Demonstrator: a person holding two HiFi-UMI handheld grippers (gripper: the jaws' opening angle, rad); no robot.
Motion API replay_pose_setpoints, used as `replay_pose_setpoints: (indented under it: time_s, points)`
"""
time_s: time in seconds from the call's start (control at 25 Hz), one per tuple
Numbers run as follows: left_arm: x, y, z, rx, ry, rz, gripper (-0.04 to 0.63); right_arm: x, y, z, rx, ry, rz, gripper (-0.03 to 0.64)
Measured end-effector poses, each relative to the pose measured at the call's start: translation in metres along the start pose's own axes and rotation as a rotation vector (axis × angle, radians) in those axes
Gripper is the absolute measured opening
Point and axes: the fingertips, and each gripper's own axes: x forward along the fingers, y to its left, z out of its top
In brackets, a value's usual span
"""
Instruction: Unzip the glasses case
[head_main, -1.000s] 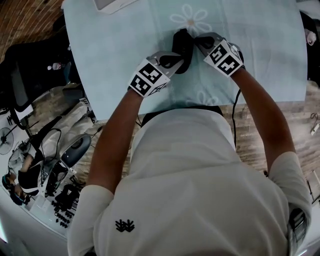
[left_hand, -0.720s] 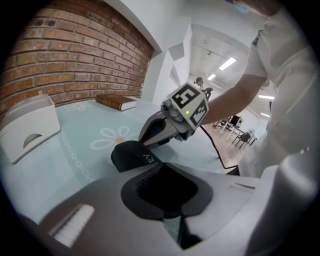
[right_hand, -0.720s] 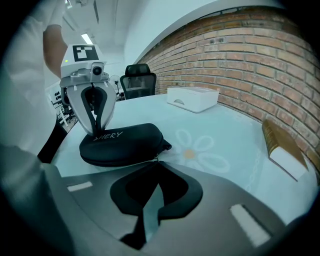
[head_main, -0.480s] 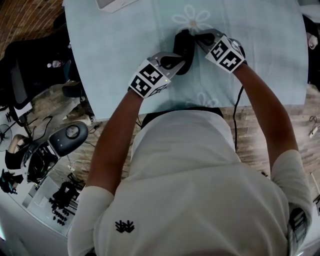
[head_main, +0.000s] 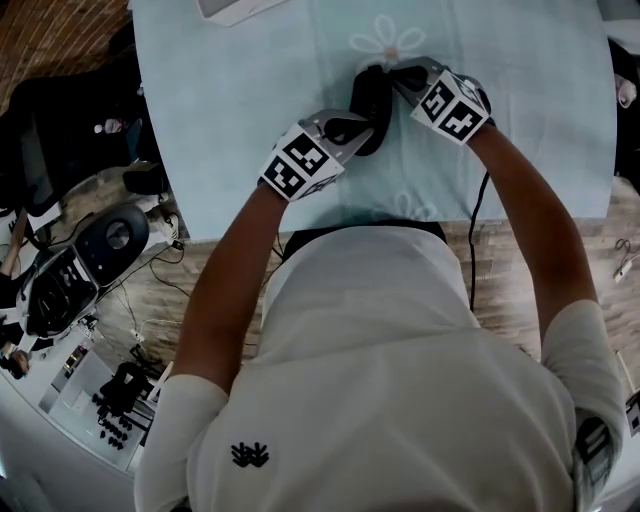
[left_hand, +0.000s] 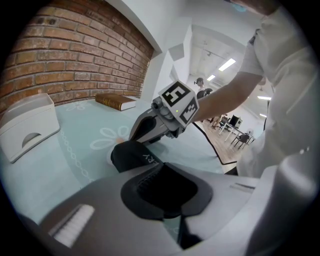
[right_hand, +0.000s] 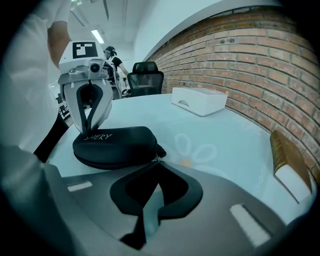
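Black soft oval glasses case (head_main: 371, 97) lies at my twelve o'clock on the pale blue daisy-print tablecloth (head_main: 230, 120), left gripper (head_main: 352, 126) clamped on its seven o'clock end, right gripper (head_main: 401, 76) pinching the small zip pull (right_hand: 158, 158) at one o'clock; I judge the seam still shut, all unzipping ahead.

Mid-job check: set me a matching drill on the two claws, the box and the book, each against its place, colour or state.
1 left claw
2 right claw
3 box
4 book

A brown, lying flat near the brick wall
B pinching the zip pull
C white, half-round notch in its front
D clamped on the glasses case

Pairs: 1-D, 2-B, 3-C, 4-A
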Motion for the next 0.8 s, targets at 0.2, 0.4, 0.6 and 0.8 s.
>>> replay_pose_setpoints:
  time_s: [0.2, 0.4, 0.6, 0.8]
  points:
    - [0.001, 0.001, 0.0, -0.006, -0.006, -0.004, 0.054, -0.001, -0.002, 0.009, -0.04, -0.01, 0.004, 0.002]
    - [0.002, -0.003, 0.002, -0.012, -0.009, -0.01, 0.054, -0.002, 0.001, 0.003, -0.033, -0.014, -0.01, 0.003]
    - [0.002, -0.005, 0.0, -0.003, -0.01, -0.008, 0.055, -0.008, -0.004, 0.002, -0.004, -0.024, -0.069, 0.017]
    - [-0.004, -0.006, 0.003, 0.017, -0.02, 0.006, 0.055, -0.018, -0.004, -0.014, 0.062, -0.005, -0.134, 0.021]
